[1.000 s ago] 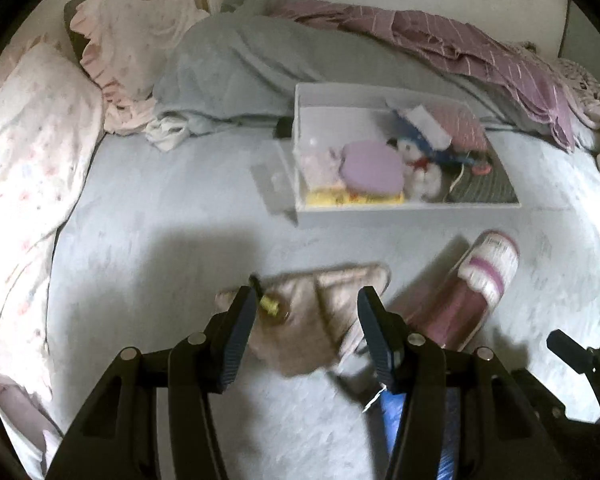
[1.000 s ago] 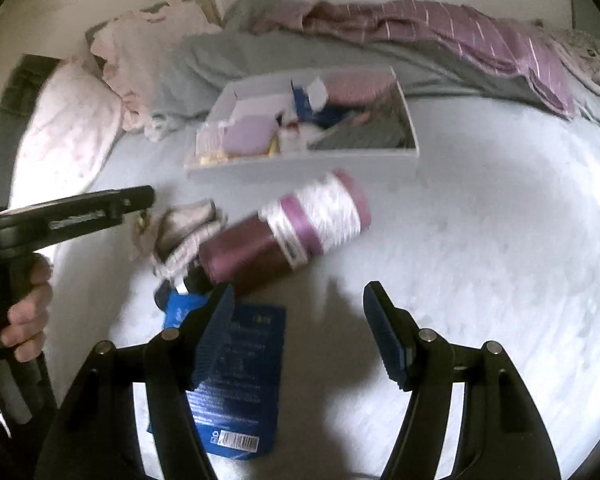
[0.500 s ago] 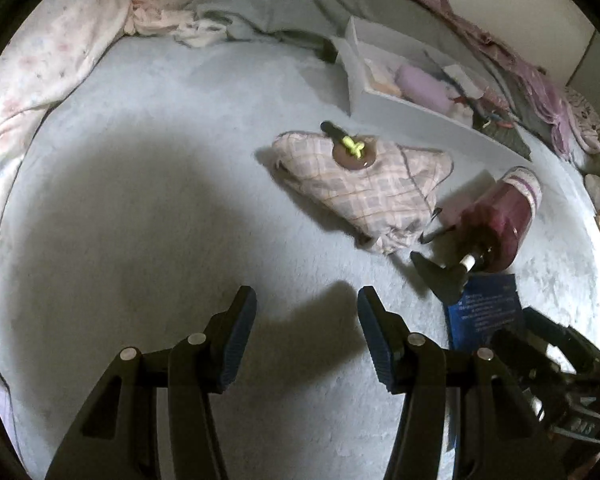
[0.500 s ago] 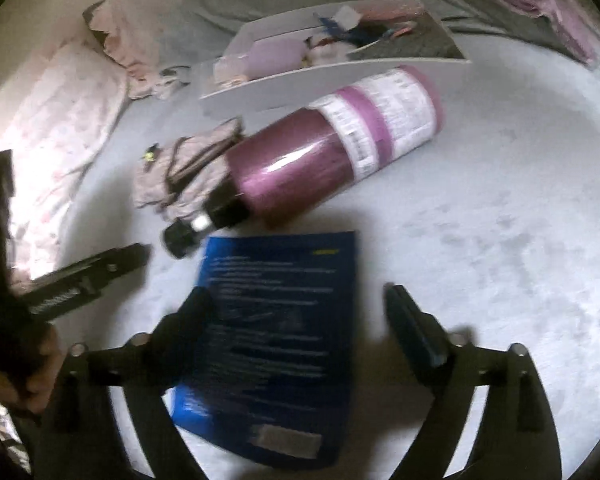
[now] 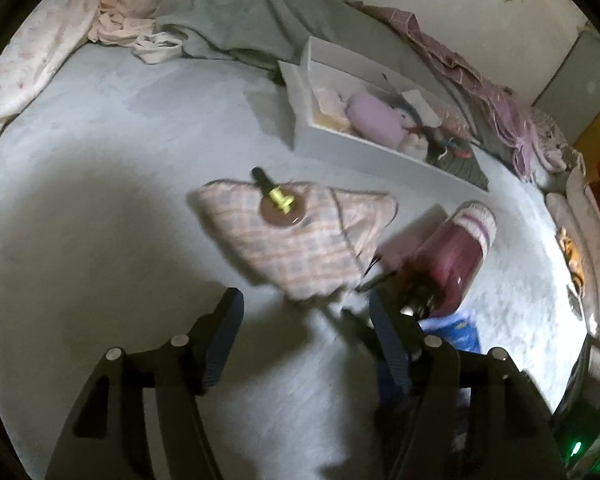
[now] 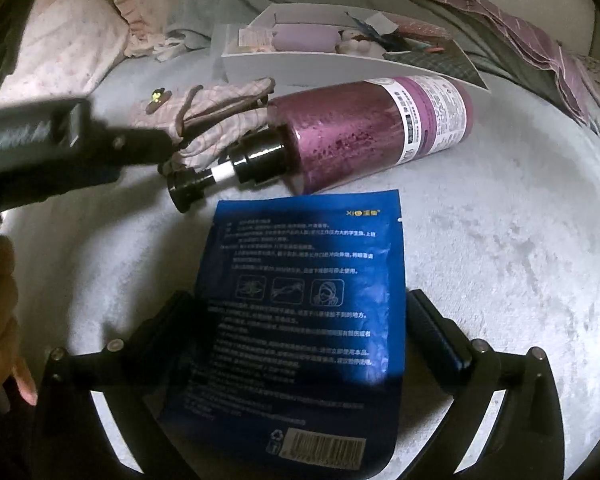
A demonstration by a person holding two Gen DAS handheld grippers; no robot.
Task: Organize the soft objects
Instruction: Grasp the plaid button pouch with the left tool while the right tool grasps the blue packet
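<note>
blue packet (image 6: 304, 304): Chinese print, three pictograms, barcode, recycling mark | purple bottle (image 6: 364, 128) label: unreadable

A purple pump bottle (image 6: 364, 128) lies on the bed (image 6: 500, 248) at twelve o'clock, a blue packet (image 6: 304, 288) just below it.

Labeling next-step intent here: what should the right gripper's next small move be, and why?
Probably close the right gripper on the blue packet. Its jaws stand open on either side of the flat packet on the bed, and nothing is held. The left gripper hangs open short of the plaid cloth.
</note>
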